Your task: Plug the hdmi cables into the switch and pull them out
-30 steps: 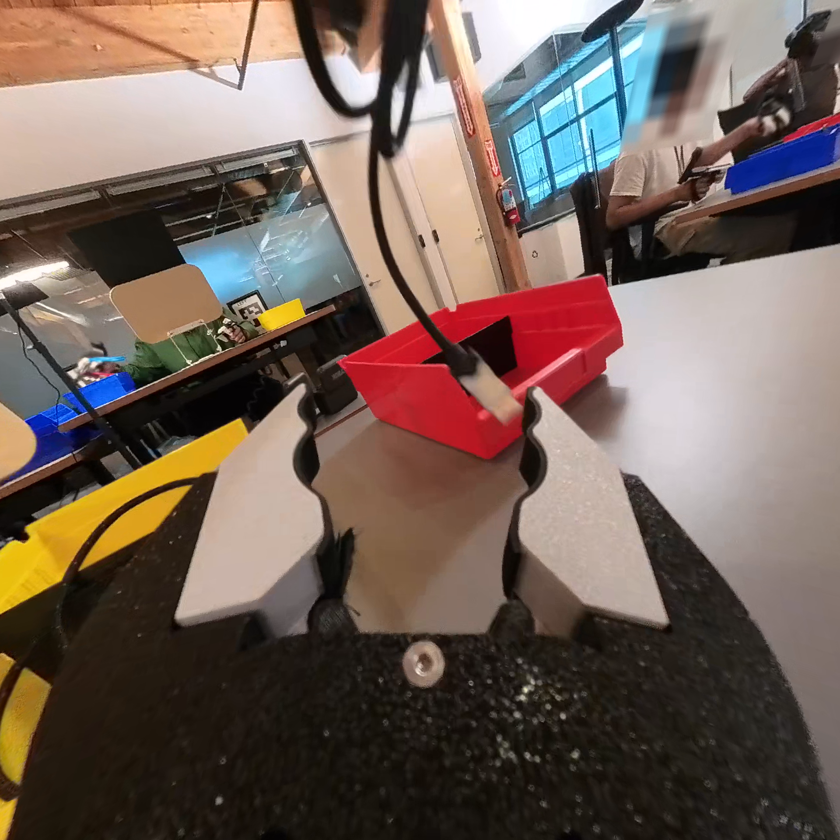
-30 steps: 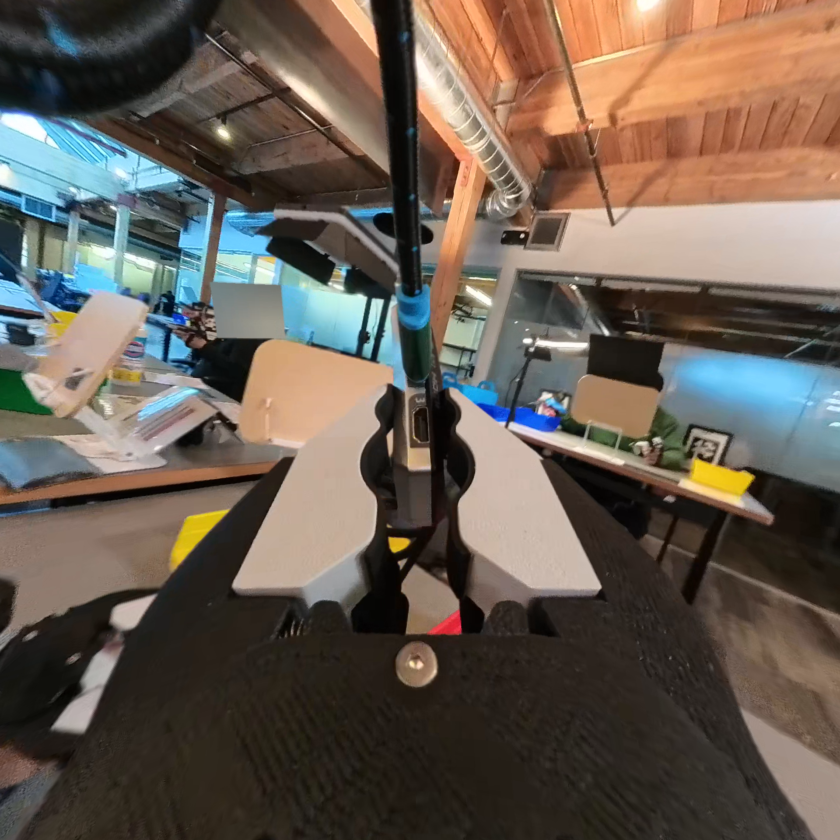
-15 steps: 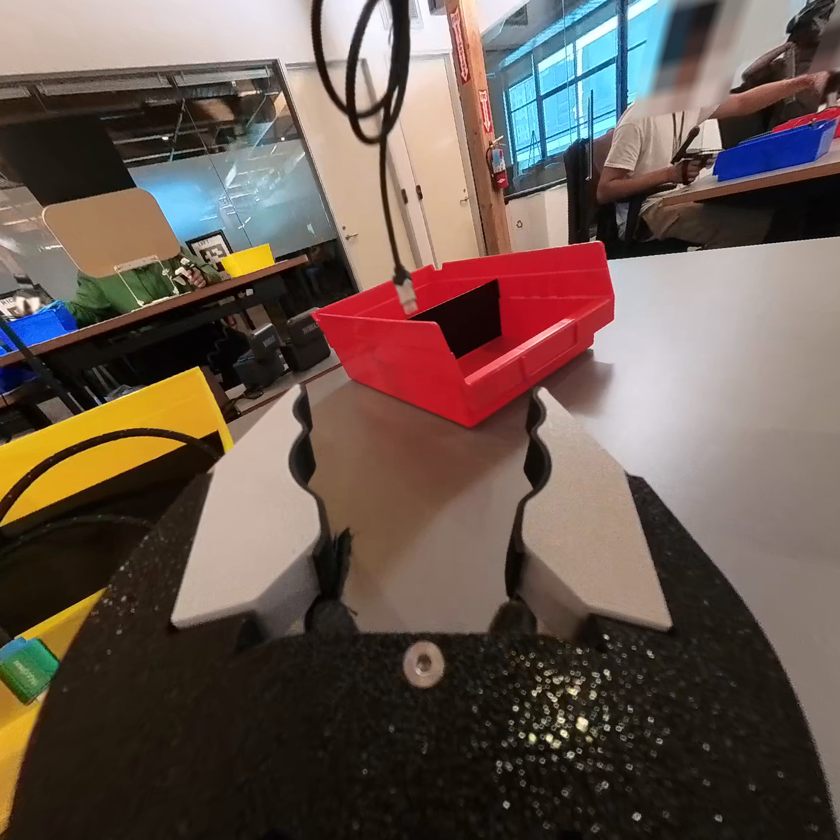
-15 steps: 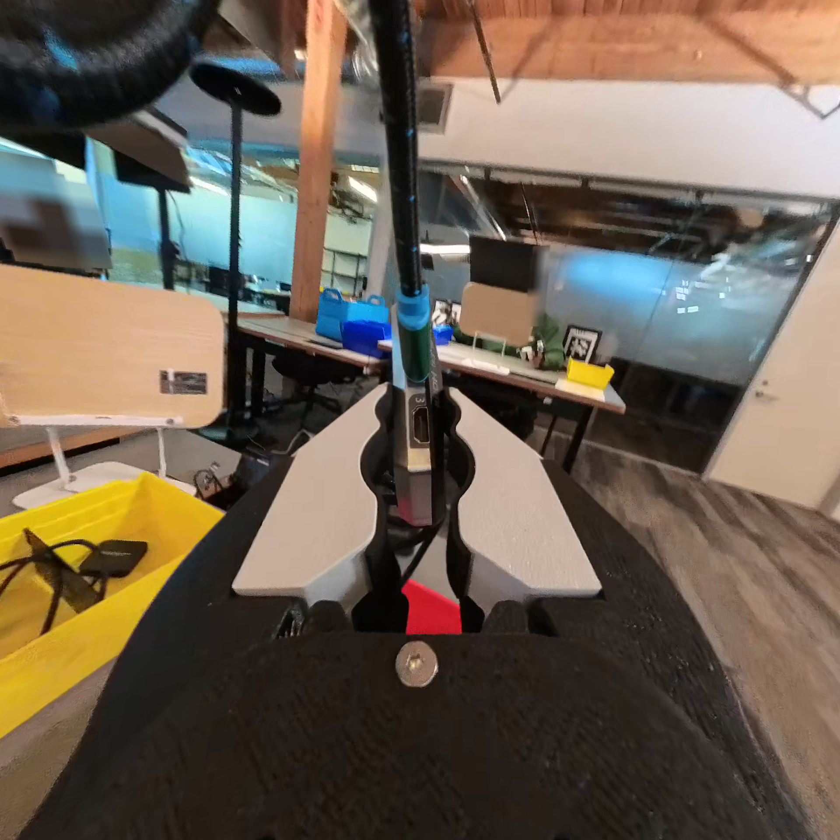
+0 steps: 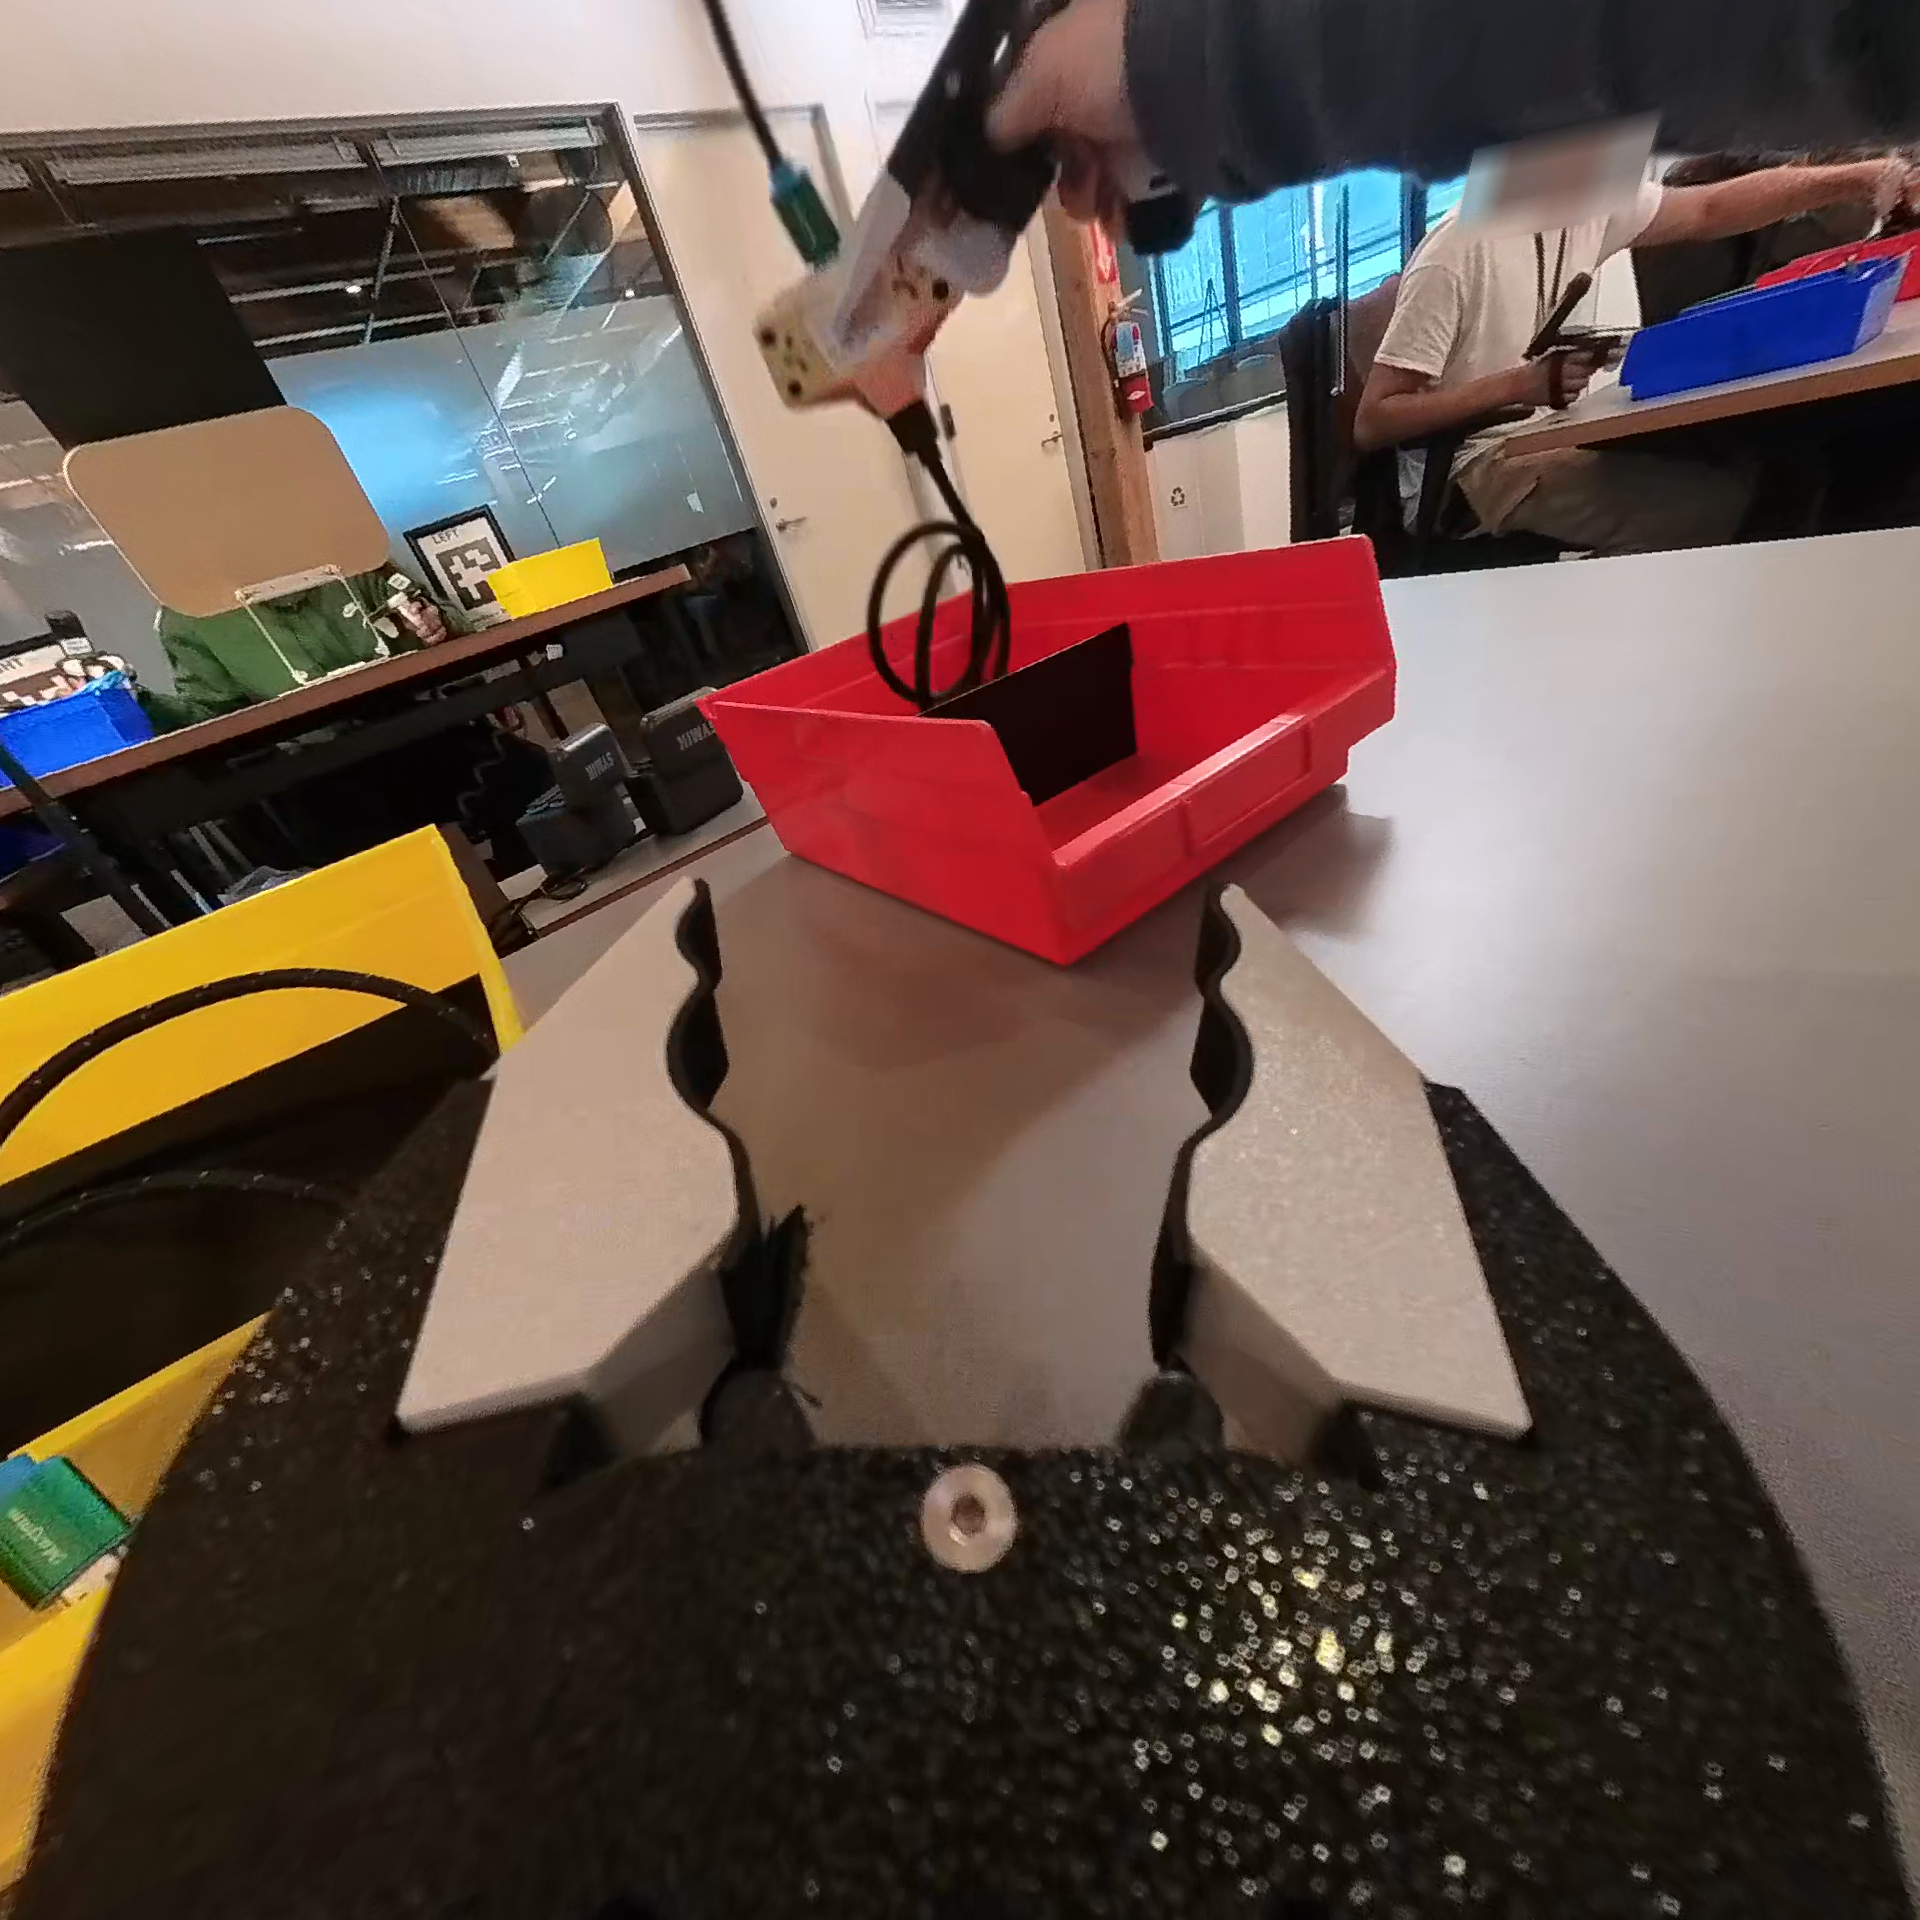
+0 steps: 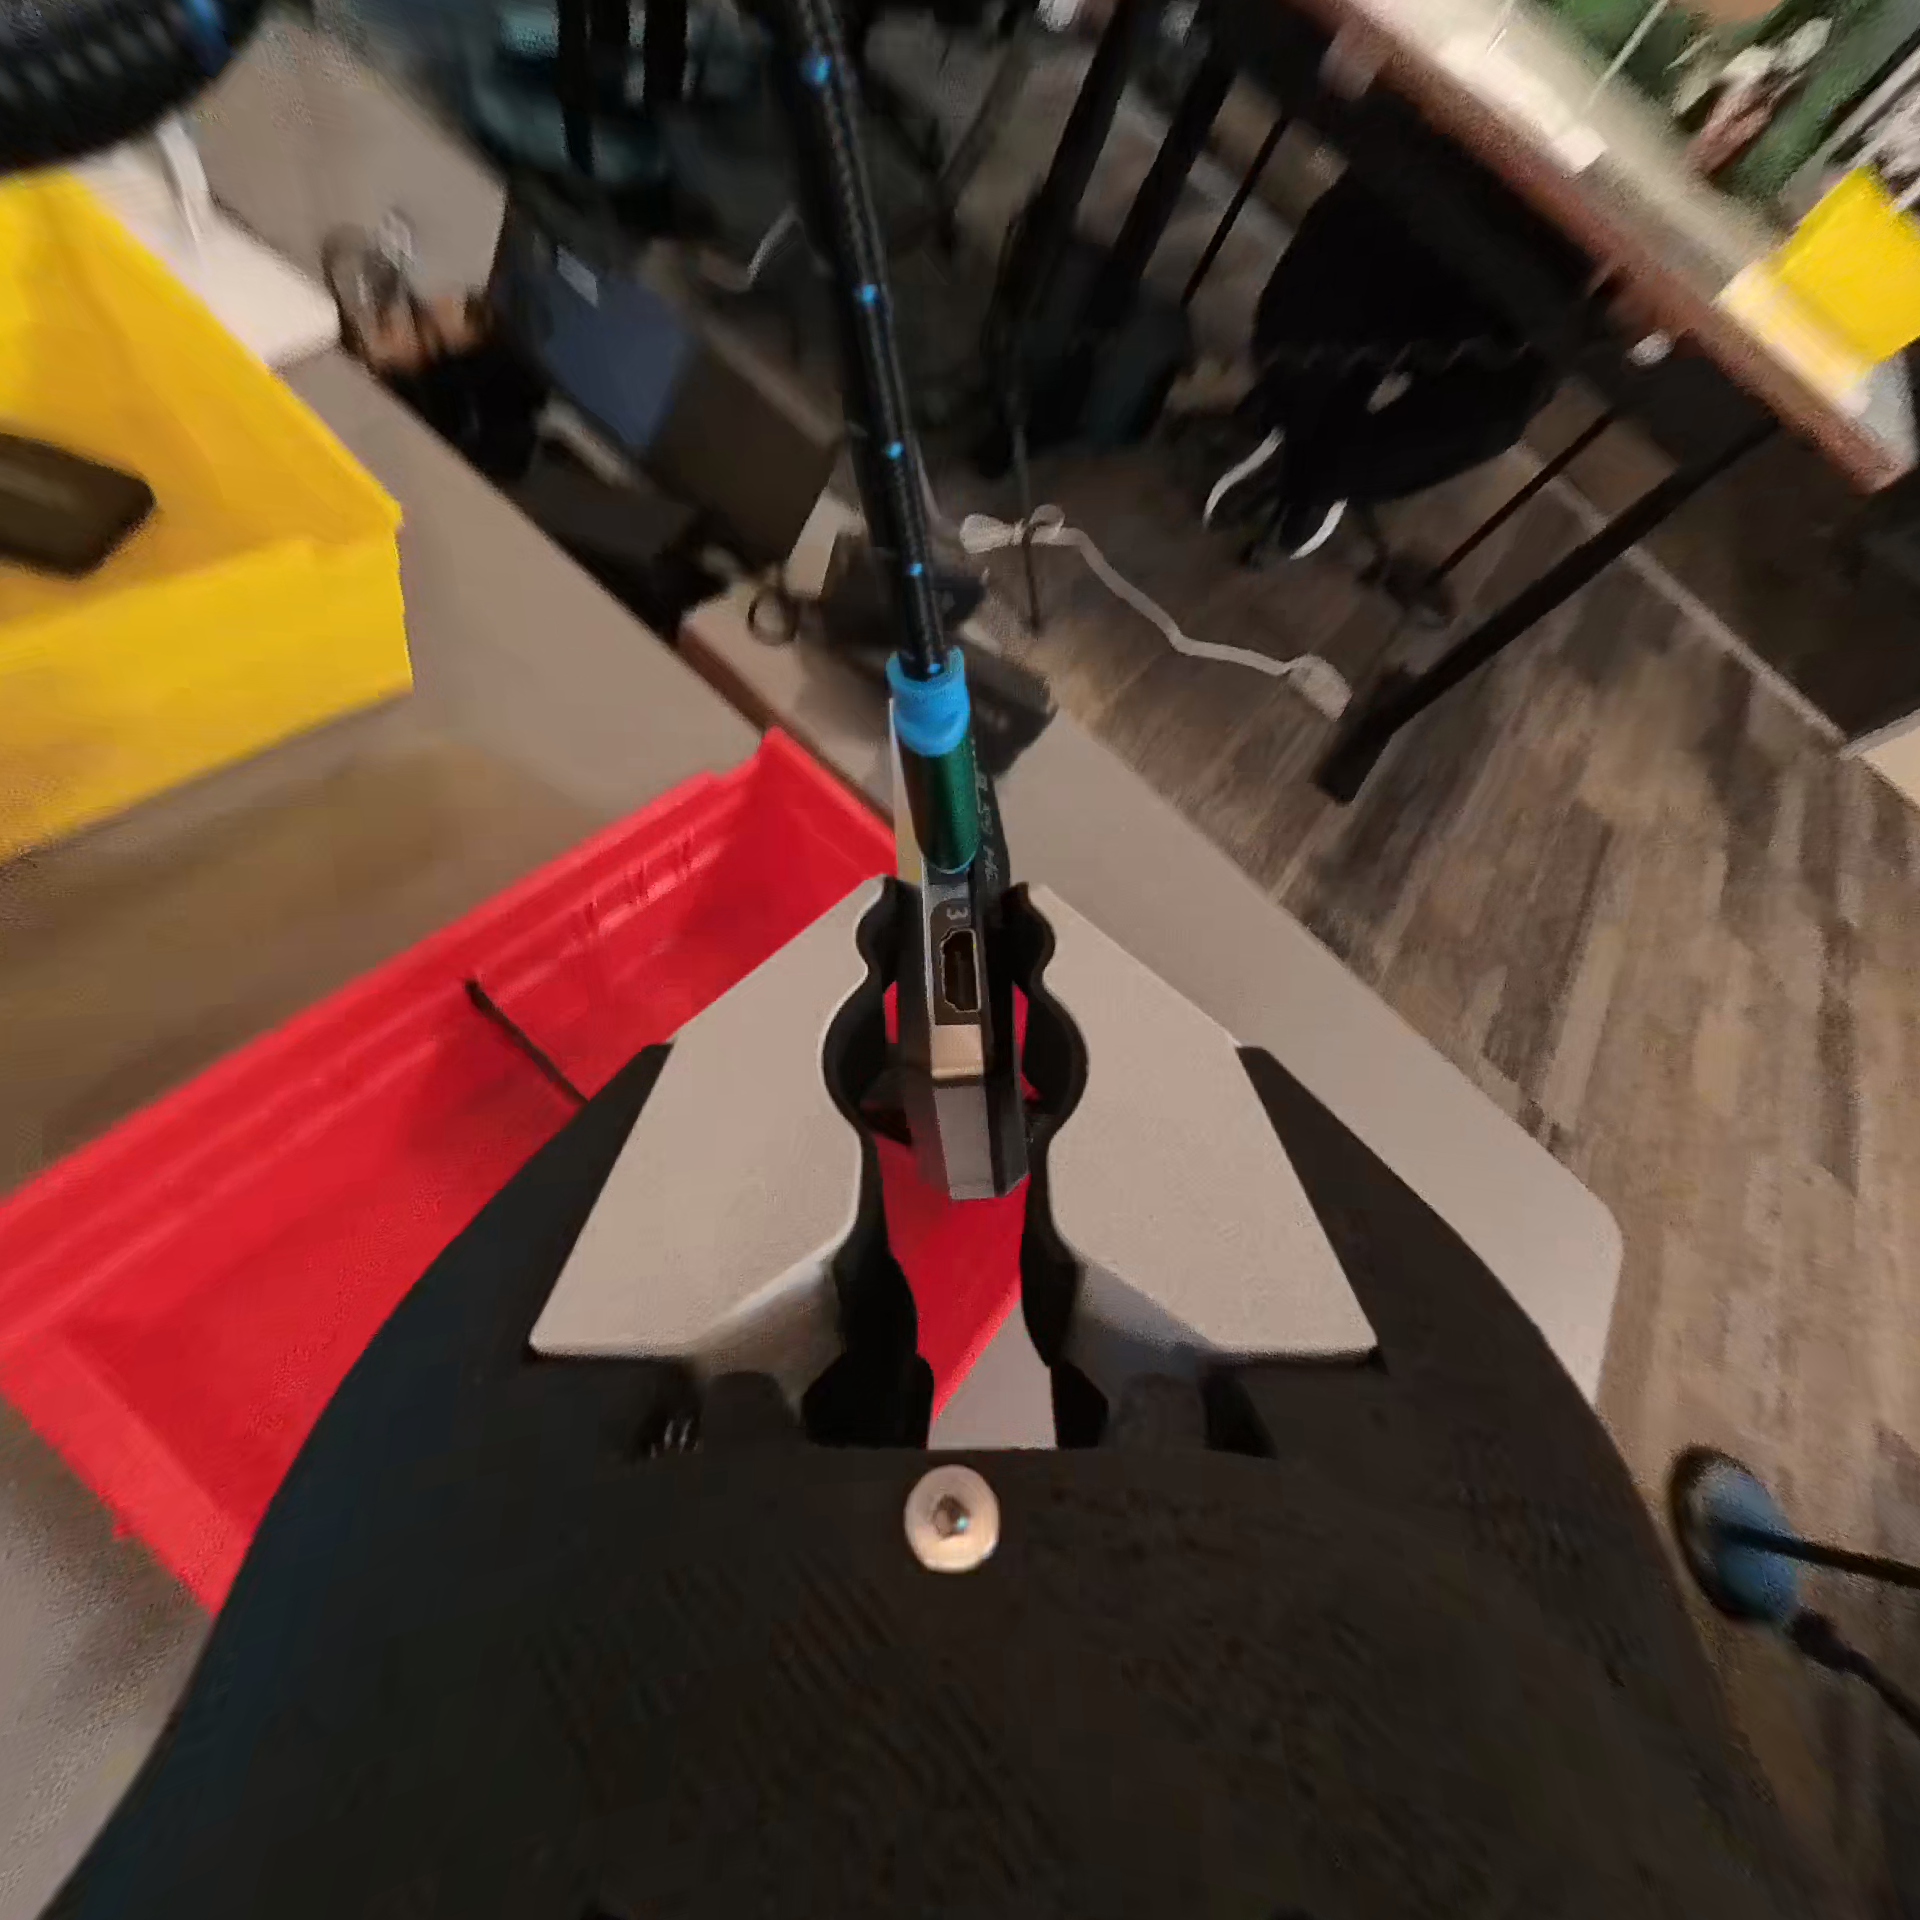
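Note:
My right gripper (image 6: 954,904) is shut on a slim grey HDMI switch (image 6: 961,1091), held above the red bin (image 6: 364,1143). A green HDMI plug (image 6: 945,800) with a blue collar and a braided cable (image 6: 873,364) sits in the switch's top port; the port below it is empty. In the left wrist view, the right gripper (image 5: 862,312) hangs over the red bin (image 5: 1143,831), and a thin black cable loop (image 5: 940,613) drops from it into the bin. My left gripper (image 5: 956,904) is open and empty, low over the grey table (image 5: 1610,831).
A black divider (image 5: 1060,707) stands in the red bin. A yellow bin (image 5: 312,935) at my left holds black cable and a green plug (image 5: 47,1538); it also shows in the right wrist view (image 6: 208,582). People sit at other tables behind. The table edge is just past the red bin. The left gripper's tips are roughly 35 cm from the right gripper's.
The right gripper has swung down with the switch, from facing the room to over the red bin. The dangling black cable has dropped into the bin. The left gripper stays open.

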A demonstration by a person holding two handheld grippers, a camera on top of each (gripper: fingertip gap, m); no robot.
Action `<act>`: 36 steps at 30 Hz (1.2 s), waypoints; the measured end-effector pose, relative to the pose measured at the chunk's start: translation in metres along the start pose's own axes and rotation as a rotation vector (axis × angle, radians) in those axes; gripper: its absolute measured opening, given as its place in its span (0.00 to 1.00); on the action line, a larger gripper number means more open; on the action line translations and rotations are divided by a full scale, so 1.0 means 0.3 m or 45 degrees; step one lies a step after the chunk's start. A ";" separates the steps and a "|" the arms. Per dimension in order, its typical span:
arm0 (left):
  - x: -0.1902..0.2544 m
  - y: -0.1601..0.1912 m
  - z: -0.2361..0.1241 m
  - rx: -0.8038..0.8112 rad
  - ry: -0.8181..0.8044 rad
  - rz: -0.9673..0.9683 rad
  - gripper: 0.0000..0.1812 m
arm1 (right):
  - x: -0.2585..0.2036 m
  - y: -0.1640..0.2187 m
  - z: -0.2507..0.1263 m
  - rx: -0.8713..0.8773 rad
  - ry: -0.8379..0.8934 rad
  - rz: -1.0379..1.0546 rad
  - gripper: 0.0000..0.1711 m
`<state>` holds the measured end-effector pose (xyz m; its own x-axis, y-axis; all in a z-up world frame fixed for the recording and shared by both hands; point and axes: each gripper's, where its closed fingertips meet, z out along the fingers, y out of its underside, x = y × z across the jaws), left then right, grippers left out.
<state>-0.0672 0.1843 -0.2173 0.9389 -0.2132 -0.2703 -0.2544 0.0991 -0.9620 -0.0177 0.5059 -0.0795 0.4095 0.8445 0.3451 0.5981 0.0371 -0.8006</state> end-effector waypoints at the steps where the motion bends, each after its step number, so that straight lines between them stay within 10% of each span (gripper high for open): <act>1: 0.000 0.001 0.001 -0.002 0.001 -0.001 0.50 | -0.011 0.032 0.029 -0.069 -0.026 -0.035 0.11; 19: -0.003 0.009 0.003 -0.014 0.007 -0.028 0.50 | -0.216 0.360 0.360 -0.874 -0.258 -0.484 0.12; 36: -0.007 0.009 0.002 -0.012 0.005 -0.043 0.50 | -0.165 0.329 0.282 -0.710 -0.129 -0.212 0.36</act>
<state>-0.0697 0.1856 -0.2192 0.9459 -0.2205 -0.2380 -0.2249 0.0830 -0.9708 -0.0372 0.5130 -0.2171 0.2276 0.8994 0.3733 0.9317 -0.0897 -0.3520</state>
